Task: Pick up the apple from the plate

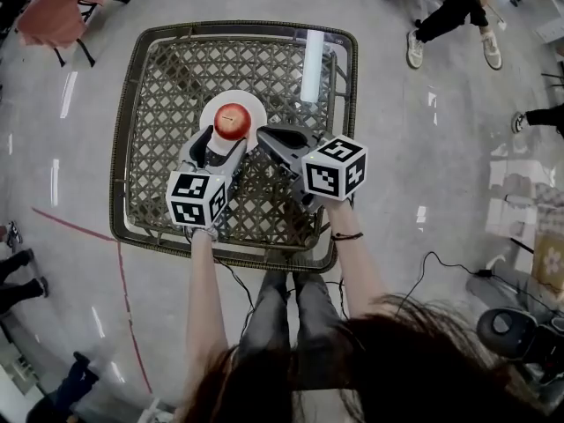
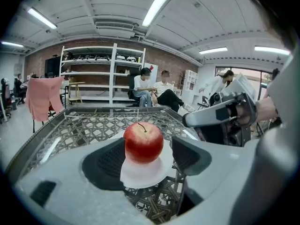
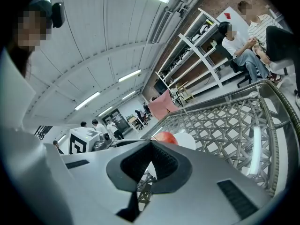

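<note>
A red apple sits on a small white plate in the middle of the woven table. My left gripper is open at the plate's near edge. Its dark pads stand on either side of the apple without pressing on it. My right gripper is shut with nothing in it, its tip just right of the plate. From the right gripper view, the apple peeks over the closed jaws.
The table has a raised wicker rim and a glossy top with a bright light streak. A pink cloth hangs on a chair at far left. People sit beyond the table. A cable runs across the floor.
</note>
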Tool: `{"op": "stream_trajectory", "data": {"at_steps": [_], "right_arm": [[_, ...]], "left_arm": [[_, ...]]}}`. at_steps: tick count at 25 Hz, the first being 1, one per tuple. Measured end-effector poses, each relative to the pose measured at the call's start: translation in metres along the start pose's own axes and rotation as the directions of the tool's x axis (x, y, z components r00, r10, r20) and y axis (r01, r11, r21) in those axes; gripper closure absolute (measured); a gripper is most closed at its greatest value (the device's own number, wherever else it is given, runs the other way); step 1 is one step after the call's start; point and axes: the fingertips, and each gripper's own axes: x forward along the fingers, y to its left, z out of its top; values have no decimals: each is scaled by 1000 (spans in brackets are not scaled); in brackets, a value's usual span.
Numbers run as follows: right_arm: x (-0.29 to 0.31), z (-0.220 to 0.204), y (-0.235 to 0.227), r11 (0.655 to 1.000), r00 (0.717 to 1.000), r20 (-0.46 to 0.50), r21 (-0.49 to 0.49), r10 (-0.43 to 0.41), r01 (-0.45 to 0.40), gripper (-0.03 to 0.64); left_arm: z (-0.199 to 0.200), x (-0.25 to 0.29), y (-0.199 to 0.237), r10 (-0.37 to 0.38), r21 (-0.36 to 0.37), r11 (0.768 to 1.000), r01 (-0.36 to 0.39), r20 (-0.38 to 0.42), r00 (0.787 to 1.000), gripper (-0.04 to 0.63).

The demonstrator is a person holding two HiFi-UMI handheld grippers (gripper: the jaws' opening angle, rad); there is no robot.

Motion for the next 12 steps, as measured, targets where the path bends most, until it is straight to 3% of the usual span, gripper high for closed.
{"op": "stream_trajectory", "data": {"at_steps": [12], "right_arm": [[-5, -6, -11, 1000, 1000, 3, 19, -9, 9, 607]], "left_arm": [[5, 21, 5, -22, 91, 996, 21, 8, 1000, 198]]}}
